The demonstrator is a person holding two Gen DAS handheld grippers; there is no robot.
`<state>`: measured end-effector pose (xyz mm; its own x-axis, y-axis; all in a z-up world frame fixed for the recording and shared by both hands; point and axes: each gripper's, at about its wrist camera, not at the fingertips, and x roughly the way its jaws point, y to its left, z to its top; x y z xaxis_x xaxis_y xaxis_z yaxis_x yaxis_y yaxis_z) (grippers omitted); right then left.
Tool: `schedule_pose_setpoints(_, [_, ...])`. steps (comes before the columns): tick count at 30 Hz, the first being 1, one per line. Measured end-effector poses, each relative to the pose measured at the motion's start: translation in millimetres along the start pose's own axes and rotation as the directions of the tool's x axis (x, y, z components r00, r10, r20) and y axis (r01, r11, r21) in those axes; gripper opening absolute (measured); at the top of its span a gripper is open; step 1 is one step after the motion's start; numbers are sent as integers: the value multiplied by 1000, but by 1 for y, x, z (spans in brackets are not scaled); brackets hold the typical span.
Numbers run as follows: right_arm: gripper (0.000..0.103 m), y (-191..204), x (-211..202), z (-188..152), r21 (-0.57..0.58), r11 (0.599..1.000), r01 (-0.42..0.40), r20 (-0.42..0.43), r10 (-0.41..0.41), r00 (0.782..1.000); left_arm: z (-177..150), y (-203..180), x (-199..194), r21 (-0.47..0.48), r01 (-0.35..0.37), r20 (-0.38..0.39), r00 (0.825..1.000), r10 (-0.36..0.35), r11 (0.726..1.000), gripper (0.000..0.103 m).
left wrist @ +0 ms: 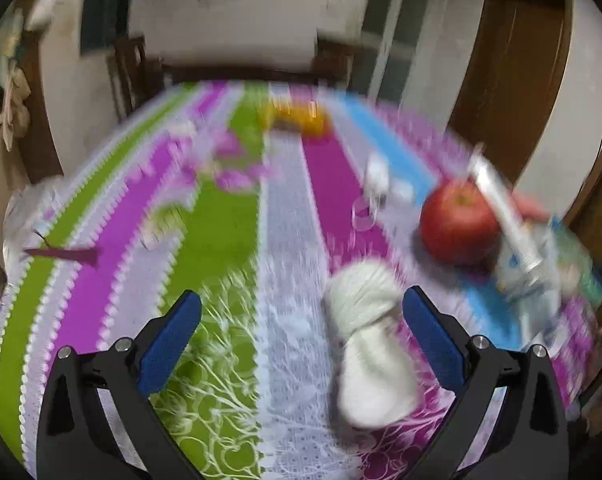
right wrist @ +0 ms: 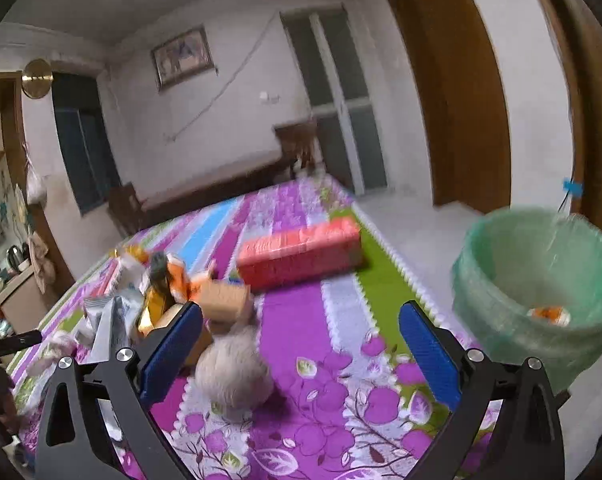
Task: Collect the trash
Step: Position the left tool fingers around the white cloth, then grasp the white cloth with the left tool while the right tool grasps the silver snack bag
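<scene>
Both your left gripper (left wrist: 301,312) and right gripper (right wrist: 301,328) gape wide, empty — you're between pickups, so close on the crumpled tissue (left wrist: 367,340) next, then carry it to the lined bin (right wrist: 537,280).

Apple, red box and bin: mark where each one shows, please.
apple (left wrist: 459,226): left wrist view, middle of its red skin.
red box (right wrist: 301,254): right wrist view, its long front face.
bin (right wrist: 501,312): right wrist view, the green-lined outer wall at its left side.
</scene>
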<state>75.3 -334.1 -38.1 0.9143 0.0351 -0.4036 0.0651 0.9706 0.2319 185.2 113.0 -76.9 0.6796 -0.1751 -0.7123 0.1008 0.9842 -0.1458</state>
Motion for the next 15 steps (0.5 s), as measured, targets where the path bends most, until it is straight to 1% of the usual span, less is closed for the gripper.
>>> schedule_pose_setpoints(2, [98, 5, -2, 1, -27, 1000, 7, 19, -7, 1000, 3, 8, -4, -49, 17, 26, 1000, -16, 999, 97])
schedule_pose_setpoints(3, [98, 2, 3, 0, -10, 1000, -17, -6, 17, 1000, 3, 11, -3, -65, 18, 18, 1000, -17, 998, 97])
schedule_pose_setpoints(4, [98, -3, 6, 1, 16, 999, -43, -27, 43, 999, 2, 11, 0, -63, 17, 1, 1000, -17, 998, 97])
schedule_pose_setpoints(6, [98, -6, 6, 2, 24, 998, -55, -22, 56, 998, 2, 9, 1, -60, 28, -11, 1000, -29, 998, 97])
schedule_pose_setpoints(8, [98, -3, 4, 2, 8, 998, -68, -27, 68, 997, 2, 5, 4, -39, 27, -25, 999, -28, 999, 97])
schedule_pose_setpoints(10, [98, 4, -1, 2, -39, 996, -76, -27, 75, 997, 3, 5, 8, -30, 43, -47, 998, -45, 999, 97])
schedule_pose_setpoints(12, [98, 13, -7, 4, -72, 992, -108, -67, 103, 992, 3, 10, 6, -42, 73, -48, 996, -75, 996, 97])
schedule_pose_setpoints(13, [98, 17, -9, 6, -71, 989, -128, -98, 121, 988, 1, 13, 3, -53, 74, -39, 996, -76, 996, 97])
schedule_pose_setpoints(15, [98, 27, -16, 10, -65, 981, -185, -151, 173, 973, -1, 14, 2, -44, 75, -49, 996, -77, 996, 97])
